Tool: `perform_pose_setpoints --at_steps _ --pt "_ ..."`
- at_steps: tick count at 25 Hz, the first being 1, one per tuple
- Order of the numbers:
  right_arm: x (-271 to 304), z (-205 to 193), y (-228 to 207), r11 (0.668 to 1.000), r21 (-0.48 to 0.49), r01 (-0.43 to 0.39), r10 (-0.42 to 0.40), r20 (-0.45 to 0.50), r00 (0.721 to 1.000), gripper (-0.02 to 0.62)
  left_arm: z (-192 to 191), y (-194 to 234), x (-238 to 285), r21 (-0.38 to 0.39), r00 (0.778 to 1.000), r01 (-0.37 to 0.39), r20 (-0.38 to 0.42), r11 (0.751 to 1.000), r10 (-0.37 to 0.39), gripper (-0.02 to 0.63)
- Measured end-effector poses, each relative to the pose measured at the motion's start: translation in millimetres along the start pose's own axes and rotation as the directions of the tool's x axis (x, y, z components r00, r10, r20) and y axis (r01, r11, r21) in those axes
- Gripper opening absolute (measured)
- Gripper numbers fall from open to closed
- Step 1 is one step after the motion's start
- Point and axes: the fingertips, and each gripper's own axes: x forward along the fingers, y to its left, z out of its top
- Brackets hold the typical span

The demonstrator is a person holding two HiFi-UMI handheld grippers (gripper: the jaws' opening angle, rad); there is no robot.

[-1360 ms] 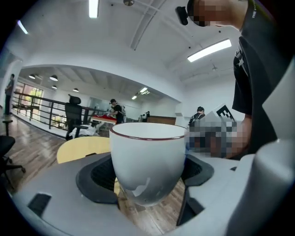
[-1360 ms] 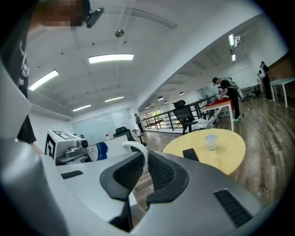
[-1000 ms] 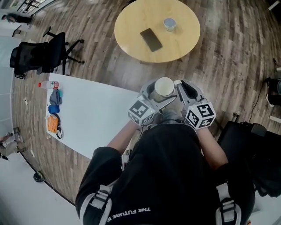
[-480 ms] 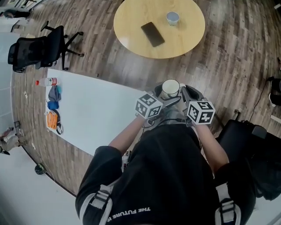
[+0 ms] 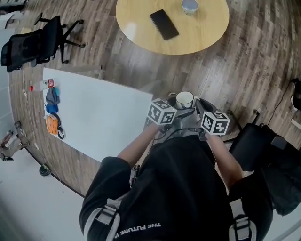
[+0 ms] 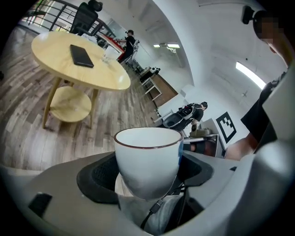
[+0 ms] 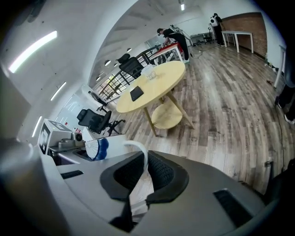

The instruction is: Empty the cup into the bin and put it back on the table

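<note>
Both claws have drawn back toward the person's chest with the white ceramic cup, and the round light-wood table now sits higher in the head view. There the left claw holds the cup upright in front of the person's chest, just off the corner of the long white table. The right claw is close against the cup's right side. A black phone and a small pale cup lie well apart on the round table.

In the left gripper view, the black ribbed pads are clamped on the lower sides of the cup. Its thin dark rim is level, and the inside cannot be seen.

In the right gripper view, the jaws stand almost together on a thin white curved strip rising between the pads. It is seemingly the cup's handle, though this cannot be confirmed.
</note>
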Motion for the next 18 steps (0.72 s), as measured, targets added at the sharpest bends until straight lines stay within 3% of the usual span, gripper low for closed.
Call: perform_pose_setpoints --at_steps 10,18 --pt "12 -7 -6 0.999 0.03 0.013 -0.012 -0.031 0.999 0.04 -6 12 6 -0.056 1.0 0.004 -0.028 0.998 -0.006 0.405" --pt "-2 24 7 0.997 -0.073 -0.005 0.009 0.055 0.998 0.04 20 -1 -5 0.019 1.0 -0.013 0.02 1.0 0.012 0.405"
